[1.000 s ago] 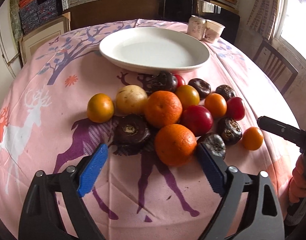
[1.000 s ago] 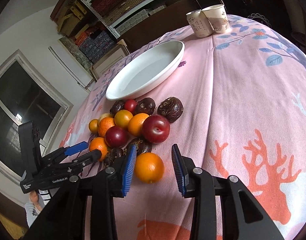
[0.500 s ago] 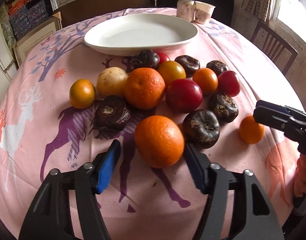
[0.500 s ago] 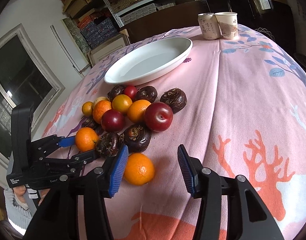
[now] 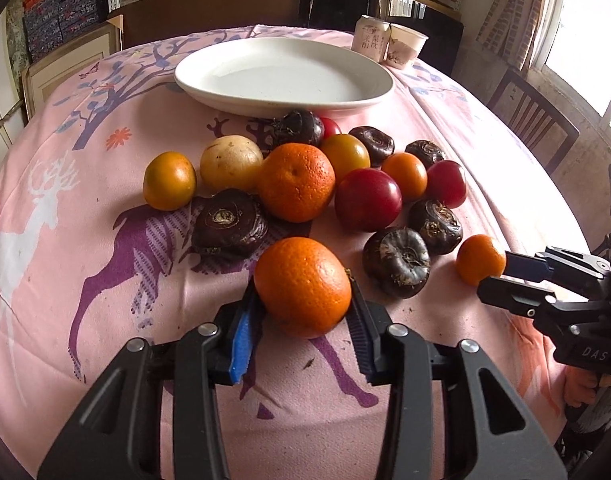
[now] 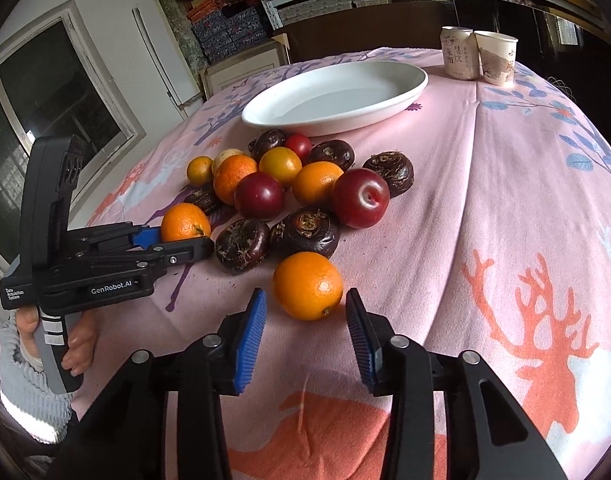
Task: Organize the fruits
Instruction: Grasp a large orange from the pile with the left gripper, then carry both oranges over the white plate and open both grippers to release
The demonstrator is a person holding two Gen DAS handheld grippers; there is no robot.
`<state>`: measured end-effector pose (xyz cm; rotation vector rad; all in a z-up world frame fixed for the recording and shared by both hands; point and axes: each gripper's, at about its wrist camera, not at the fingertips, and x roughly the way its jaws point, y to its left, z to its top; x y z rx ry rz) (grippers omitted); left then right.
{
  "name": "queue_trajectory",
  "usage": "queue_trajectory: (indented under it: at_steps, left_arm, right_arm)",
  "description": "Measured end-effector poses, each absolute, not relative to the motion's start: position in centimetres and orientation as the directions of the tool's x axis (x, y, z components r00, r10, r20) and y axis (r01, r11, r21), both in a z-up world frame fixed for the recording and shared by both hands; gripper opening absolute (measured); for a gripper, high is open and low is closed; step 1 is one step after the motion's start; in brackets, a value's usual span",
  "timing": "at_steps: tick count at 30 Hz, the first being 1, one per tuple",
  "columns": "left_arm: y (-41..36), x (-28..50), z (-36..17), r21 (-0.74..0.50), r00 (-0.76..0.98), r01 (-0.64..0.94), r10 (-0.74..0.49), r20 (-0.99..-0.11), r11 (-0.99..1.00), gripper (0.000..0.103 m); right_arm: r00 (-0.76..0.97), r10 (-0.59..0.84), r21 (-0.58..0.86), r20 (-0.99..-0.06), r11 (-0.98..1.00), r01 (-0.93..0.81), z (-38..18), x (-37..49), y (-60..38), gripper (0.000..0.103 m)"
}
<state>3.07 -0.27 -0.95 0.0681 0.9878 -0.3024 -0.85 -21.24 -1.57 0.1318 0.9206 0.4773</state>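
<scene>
While the left hand-held gripper [image 5: 303,318] is clenching the round, pebbly-skinned orange [image 5: 303,292] at its widest girth on the pink-clothed counter [image 5: 105,280], I'm judging it firm and light; the right hand-held gripper [image 6: 305,320] is standing released around the smaller orange [image 6: 307,285].

Six dark brown water chestnuts [image 5: 229,229], perhaps seven orange-to-yellow round fruits [image 5: 296,187], three red plums [image 5: 367,199], one white oval dish [image 5: 283,76].

I see a matt pink cloth tablecloth [image 5: 85,240] and a glossy white glazed plate [image 5: 281,100]. My grippers' blue pads [image 6: 249,344] look ribbed; the plum [image 6: 359,198] shines smooth.
</scene>
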Motion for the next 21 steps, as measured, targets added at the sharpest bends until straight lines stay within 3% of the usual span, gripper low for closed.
queue_trajectory:
  at_steps: [7,13,21]
  left_arm:
    - [-0.5,2.9,-0.5,-0.086,0.523,0.296,-0.237,-0.819,0.951,0.040]
    - [0.3,3.2,3.1,-0.113,0.577,0.295,-0.271,-0.771,0.949,0.040]
    - [0.4,11.5,6.4,-0.122,0.617,0.238,-0.247,-0.747,0.964,0.040]
  right_arm:
    - [0.498,0.489,0.374,-0.716,0.871,-0.318,-1.9,-0.1,-21.6,0.037]
    - [0.551,0.512,0.416,-0.659,0.858,-0.301,0.2,0.1,-23.0,0.037]
    - [0.658,0.417,0.367,-0.627,0.903,-0.222,4.5,8.5,-21.9,0.037]
